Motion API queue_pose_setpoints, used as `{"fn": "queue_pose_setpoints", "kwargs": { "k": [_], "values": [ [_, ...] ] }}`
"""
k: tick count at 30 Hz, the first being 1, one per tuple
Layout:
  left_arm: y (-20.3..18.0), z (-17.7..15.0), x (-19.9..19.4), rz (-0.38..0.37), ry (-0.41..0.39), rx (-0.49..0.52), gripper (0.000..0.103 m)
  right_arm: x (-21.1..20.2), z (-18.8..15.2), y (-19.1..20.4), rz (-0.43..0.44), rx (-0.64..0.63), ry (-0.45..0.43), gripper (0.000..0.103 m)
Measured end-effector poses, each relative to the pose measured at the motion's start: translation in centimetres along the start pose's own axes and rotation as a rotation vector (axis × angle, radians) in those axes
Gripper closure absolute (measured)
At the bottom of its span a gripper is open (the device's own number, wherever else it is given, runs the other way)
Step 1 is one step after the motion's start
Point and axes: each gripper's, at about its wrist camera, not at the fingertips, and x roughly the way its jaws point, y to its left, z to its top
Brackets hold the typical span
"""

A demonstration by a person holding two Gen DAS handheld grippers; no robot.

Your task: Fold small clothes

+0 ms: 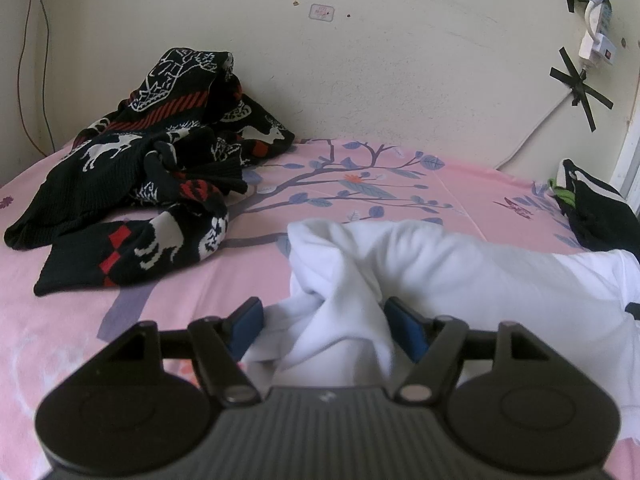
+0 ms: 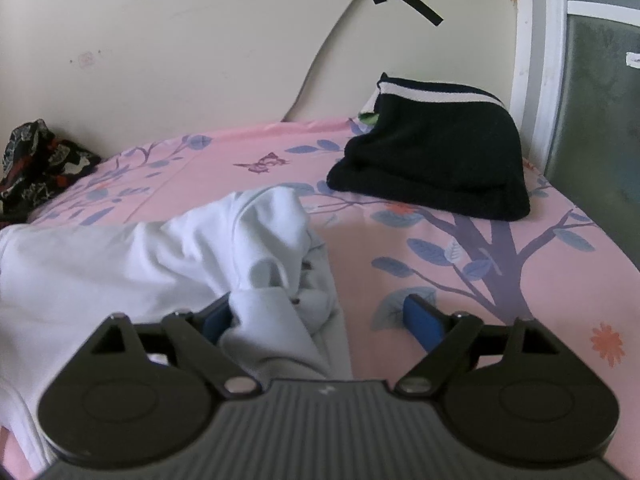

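A white garment [image 1: 460, 280] lies bunched on the pink floral bedsheet [image 1: 120, 292]. My left gripper [image 1: 324, 326] is open, its blue-padded fingers [image 1: 406, 330] standing either side of a raised fold at the garment's left end. In the right wrist view the same white garment [image 2: 120, 264] spreads left. My right gripper [image 2: 320, 320] is open wide; its left finger [image 2: 216, 316] touches a bunched fold and its right finger [image 2: 424, 322] is over bare sheet [image 2: 460, 248].
A black sweater with white deer and red marks [image 1: 140, 184] is heaped at the back left against the wall, also visible far left in the right view [image 2: 36, 164]. A folded dark garment with a white stripe [image 2: 436, 156] lies at the back right. A window frame [image 2: 536, 52] stands right.
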Motion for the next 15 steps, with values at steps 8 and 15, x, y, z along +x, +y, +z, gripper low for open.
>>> {"fn": "queue_pose_setpoints", "kwargs": {
  "k": [8, 15],
  "values": [
    [-0.05, -0.02, -0.03, -0.001, -0.001, 0.0, 0.032, -0.04, 0.08, 0.2, -0.011, -0.01, -0.002, 0.023],
    [-0.15, -0.09, -0.08, -0.002, -0.001, 0.006, 0.029, -0.04, 0.13, 0.17, -0.013, -0.016, -0.002, 0.023]
  ]
}}
